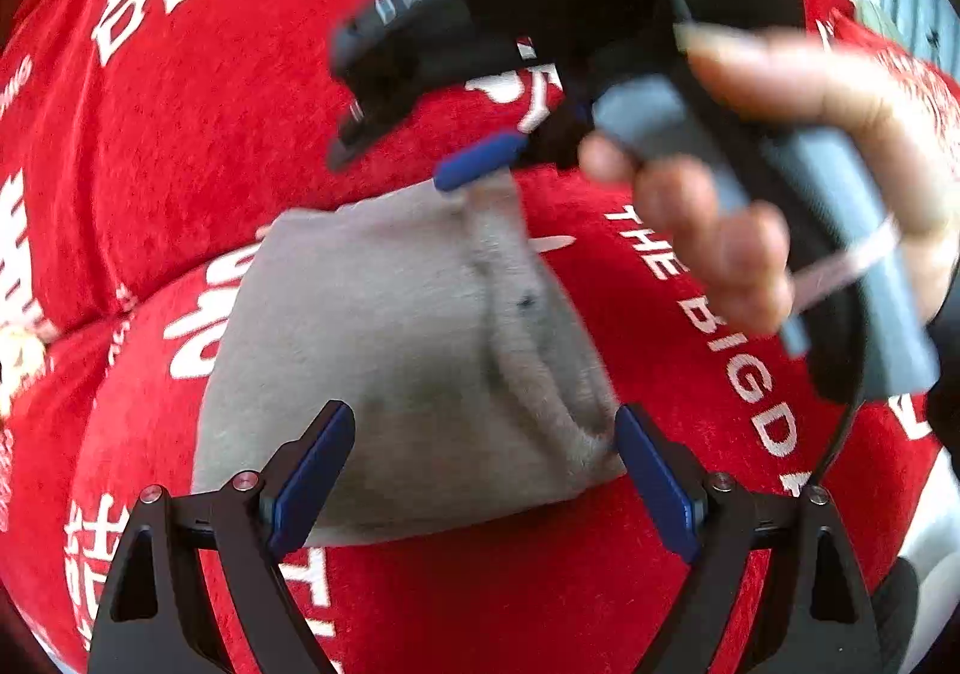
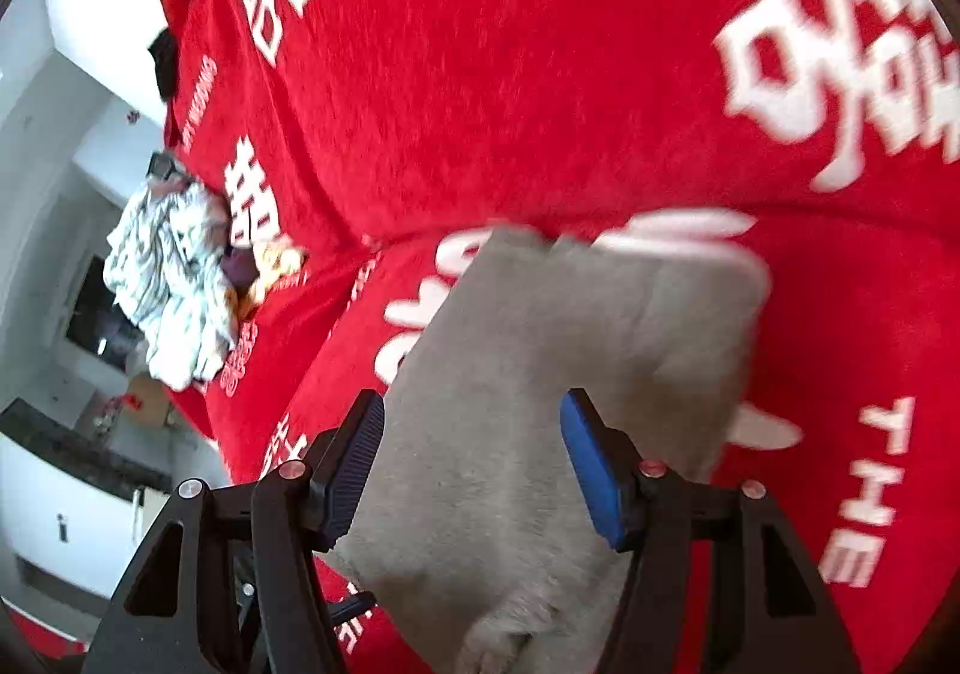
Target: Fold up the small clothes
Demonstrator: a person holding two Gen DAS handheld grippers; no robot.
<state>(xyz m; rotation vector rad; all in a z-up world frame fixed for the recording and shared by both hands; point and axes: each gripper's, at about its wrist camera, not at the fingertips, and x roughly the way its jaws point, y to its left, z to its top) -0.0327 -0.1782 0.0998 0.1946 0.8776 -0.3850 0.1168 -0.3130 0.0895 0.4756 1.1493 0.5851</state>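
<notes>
- The grey cloth (image 1: pixel 384 350) looks soft and light; it lies on the red cover (image 1: pixel 228 134).
- Better to take it by the corner.
- Left gripper (image 1: pixel 486 485) and right gripper (image 2: pixel 474 470): fingers spread, empty.

A small grey garment of soft fleecy fabric (image 1: pixel 384 350) (image 2: pixel 540 410) lies on the red cover with white lettering (image 1: pixel 240 122) (image 2: pixel 510 74). It is doubled over into a rough rectangle, and a thick folded ridge runs along its right side in the left wrist view. Its far corner looks lifted and blurred.
</notes>
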